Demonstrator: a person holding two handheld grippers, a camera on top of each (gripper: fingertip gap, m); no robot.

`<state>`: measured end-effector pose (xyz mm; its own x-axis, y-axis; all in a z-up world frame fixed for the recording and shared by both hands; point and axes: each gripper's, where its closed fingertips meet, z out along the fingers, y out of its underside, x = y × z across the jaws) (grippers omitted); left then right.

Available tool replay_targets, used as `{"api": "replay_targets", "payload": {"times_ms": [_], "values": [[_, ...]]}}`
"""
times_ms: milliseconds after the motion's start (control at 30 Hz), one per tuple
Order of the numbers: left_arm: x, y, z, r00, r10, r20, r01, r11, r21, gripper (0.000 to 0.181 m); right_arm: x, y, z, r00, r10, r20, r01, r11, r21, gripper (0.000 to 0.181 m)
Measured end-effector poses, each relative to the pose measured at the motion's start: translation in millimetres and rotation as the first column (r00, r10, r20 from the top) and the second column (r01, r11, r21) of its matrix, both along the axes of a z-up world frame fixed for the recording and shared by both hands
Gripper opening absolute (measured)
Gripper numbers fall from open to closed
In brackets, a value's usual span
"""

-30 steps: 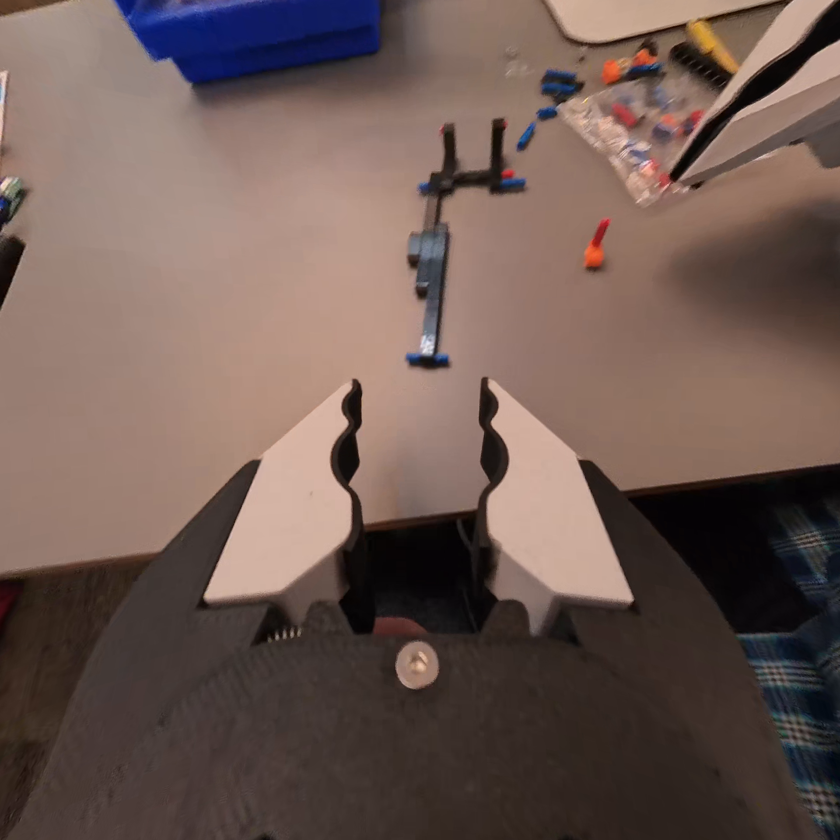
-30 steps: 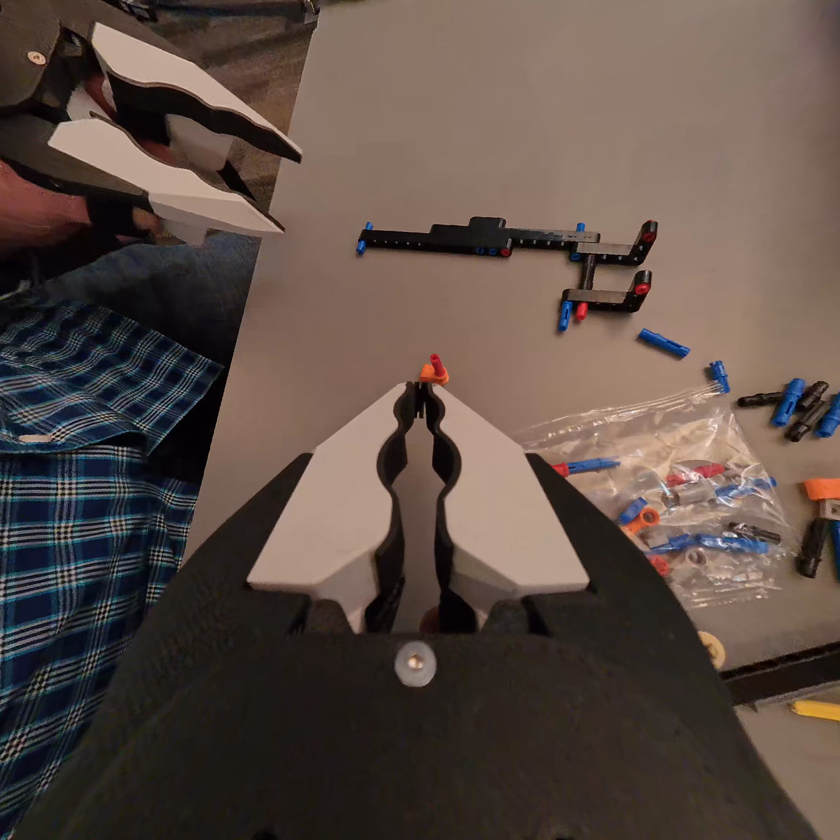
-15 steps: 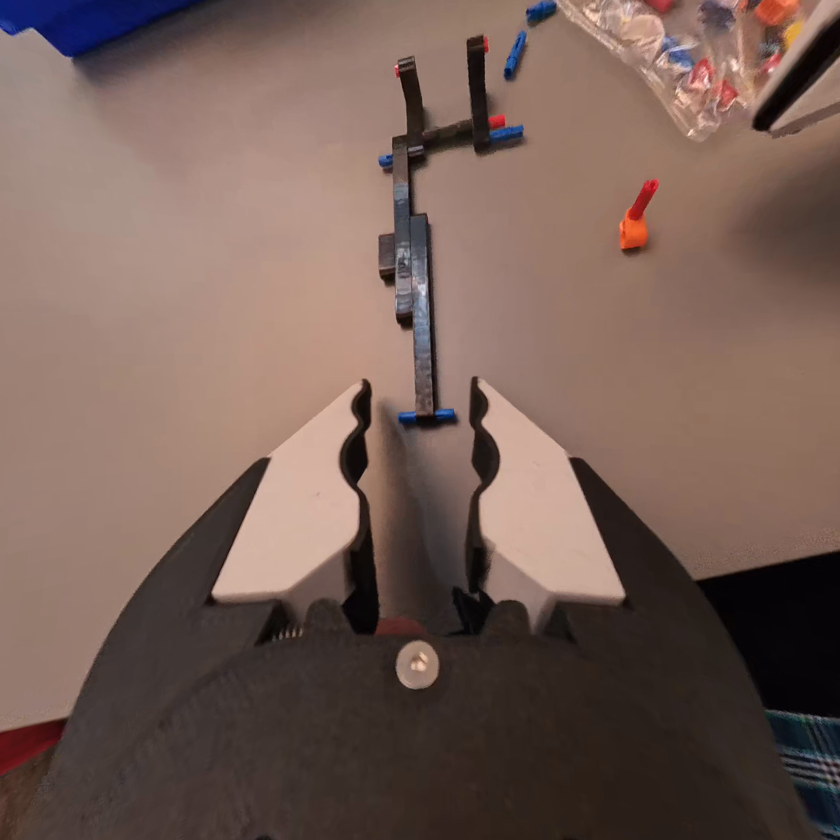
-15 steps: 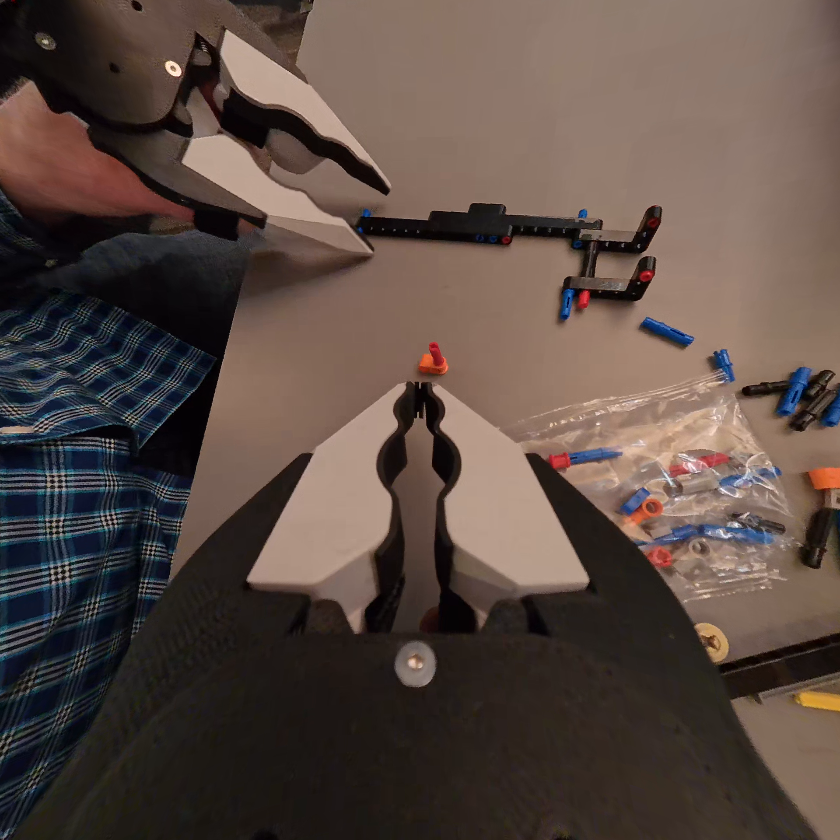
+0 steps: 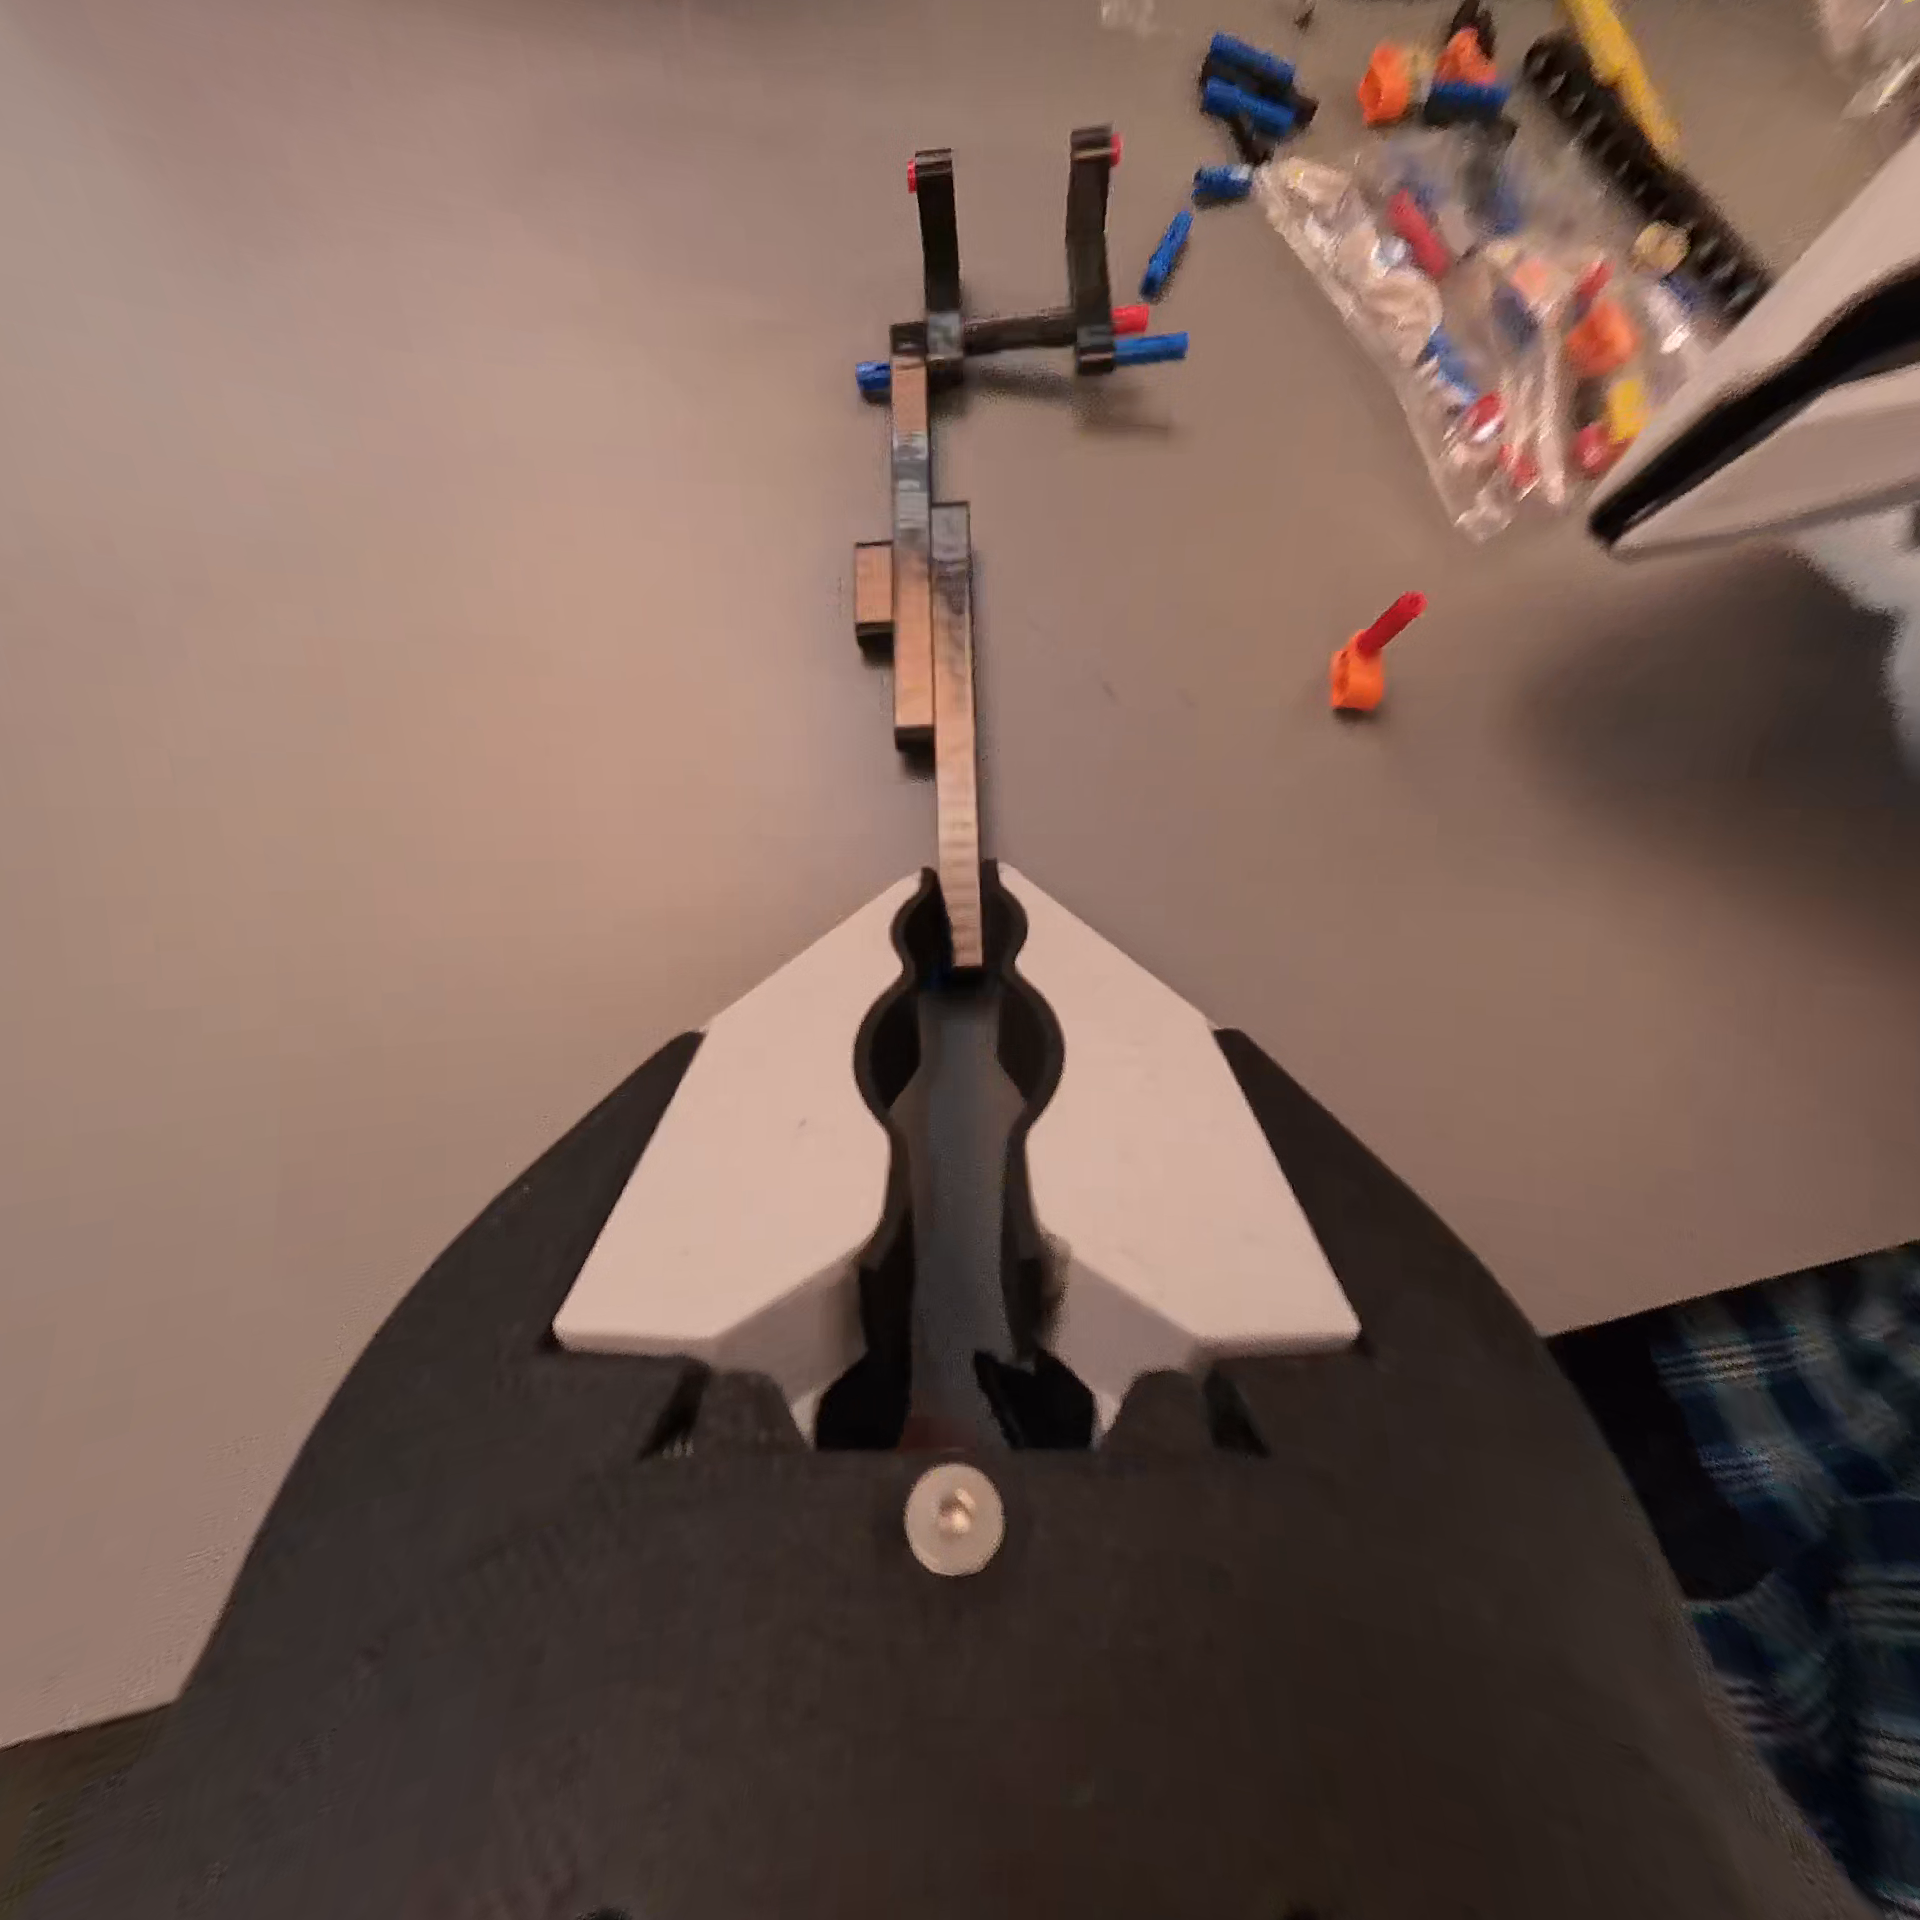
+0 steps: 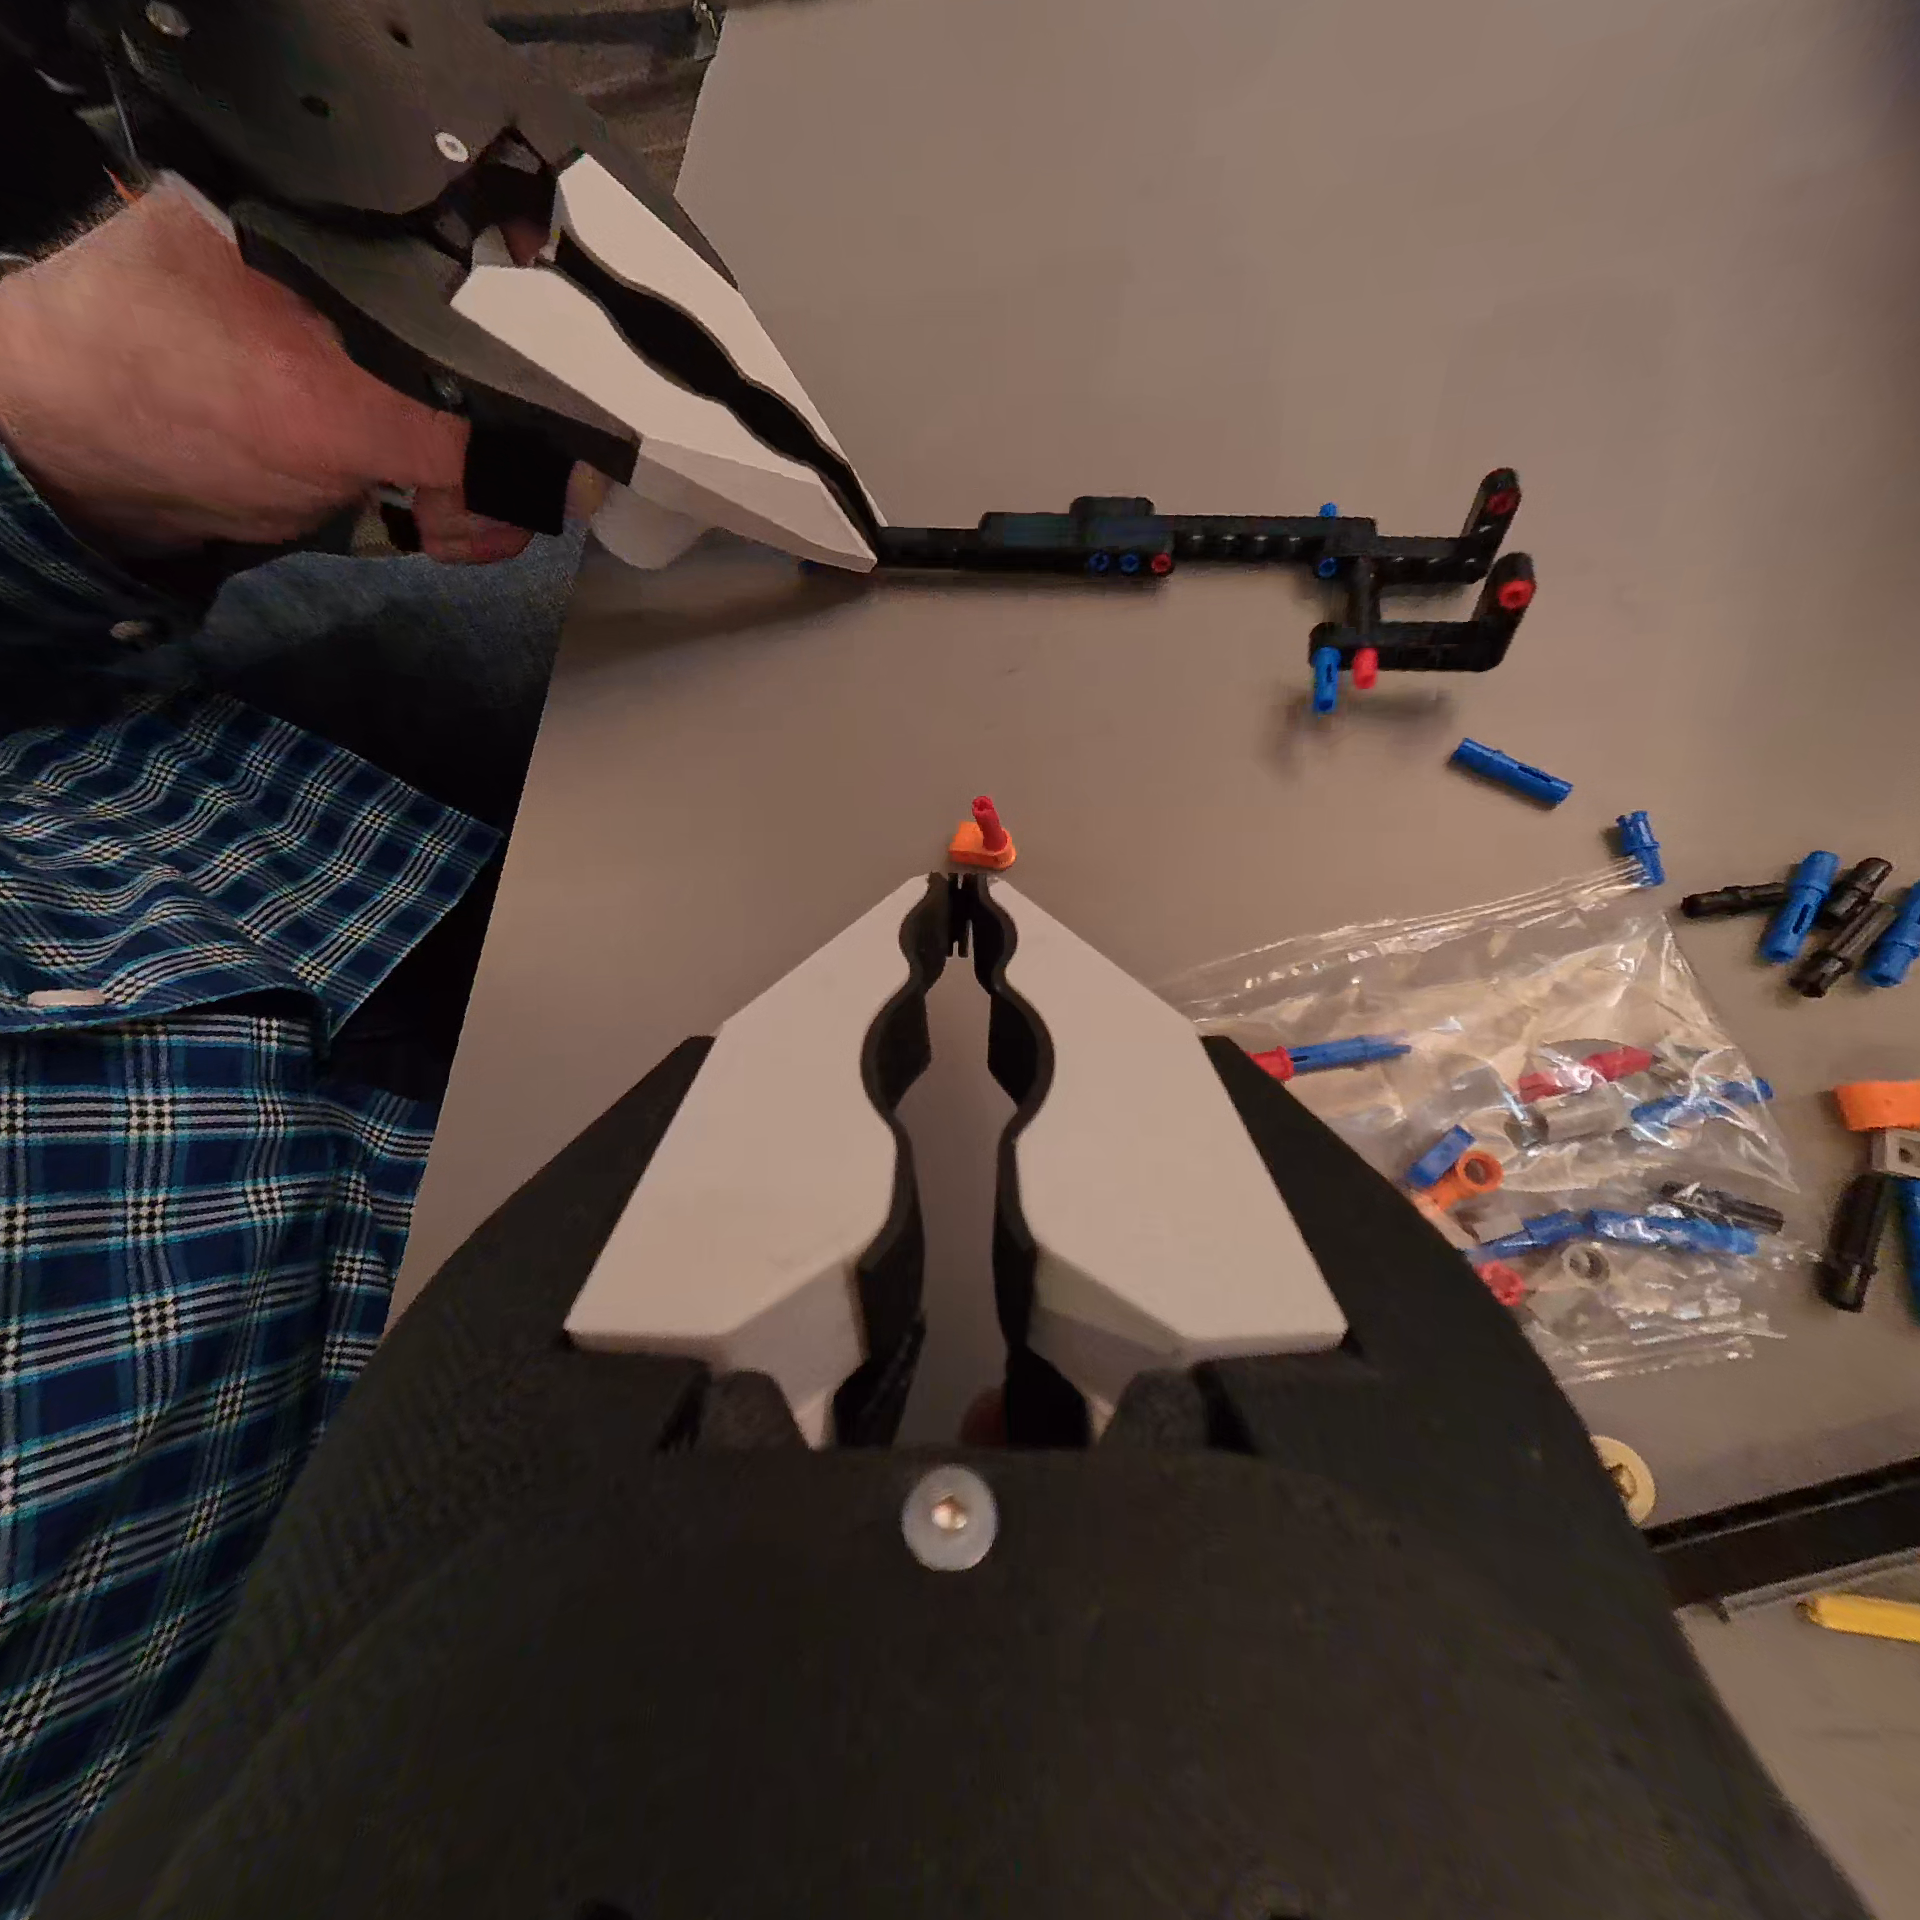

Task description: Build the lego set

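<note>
The counter (image 5: 416, 727) is showing a smooth, matt grey-brown face. The black plastic frame (image 5: 940, 644) is catching a soft sheen along its beams, and the bag (image 6: 1507, 1122) is looking like clear, crinkled, glossy film. The left tongs (image 5: 961, 883) are wearing matt pale plastic fingers (image 5: 790, 1143) on a black, finely ribbed body. The shirt (image 6: 156, 1195) is reading as woven plaid cloth.

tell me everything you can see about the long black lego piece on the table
The long black lego assembly looks like plastic: several holed beams joined end to end, lying flat on the grey table. Its far end forks into two bent arms tipped with red pins; blue pins stick out along it. The left gripper has closed on its near end, over the blue pin there. Nothing else touches it.
</note>
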<state>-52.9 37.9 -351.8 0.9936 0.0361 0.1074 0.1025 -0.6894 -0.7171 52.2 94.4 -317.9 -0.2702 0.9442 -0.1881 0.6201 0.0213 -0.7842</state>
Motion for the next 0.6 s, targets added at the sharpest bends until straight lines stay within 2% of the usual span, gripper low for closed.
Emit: {"api": "replay_targets", "payload": {"times_ms": [167,300,467,600], "values": [[16.7,5.7,7.0,0.960,0.039,0.279,-0.057,0.997,0.055,0.006,1.4,-0.7,1.3,1.000,-0.002,-0.002,0.002,1.000,-0.001,0.001],[26.2,7.7,11.4,0.842,0.052,0.536,-0.097,0.994,0.055,0.006,1.1,-2.0,2.7,1.000,0.002,-0.005,-0.002,1.000,-0.004,0.001],[17.3,6.0,9.6,0.755,0.098,0.649,-0.150,0.988,0.026,0.006,-0.8,-4.5,3.5,1.000,0.008,-0.009,-0.008,1.000,-0.006,0.001],[17.1,3.9,5.1,0.727,0.102,0.679,-0.151,0.989,0.013,0.006,-1.7,-6.2,2.7,1.000,0.013,-0.008,-0.013,1.000,-0.008,0.001]]}}
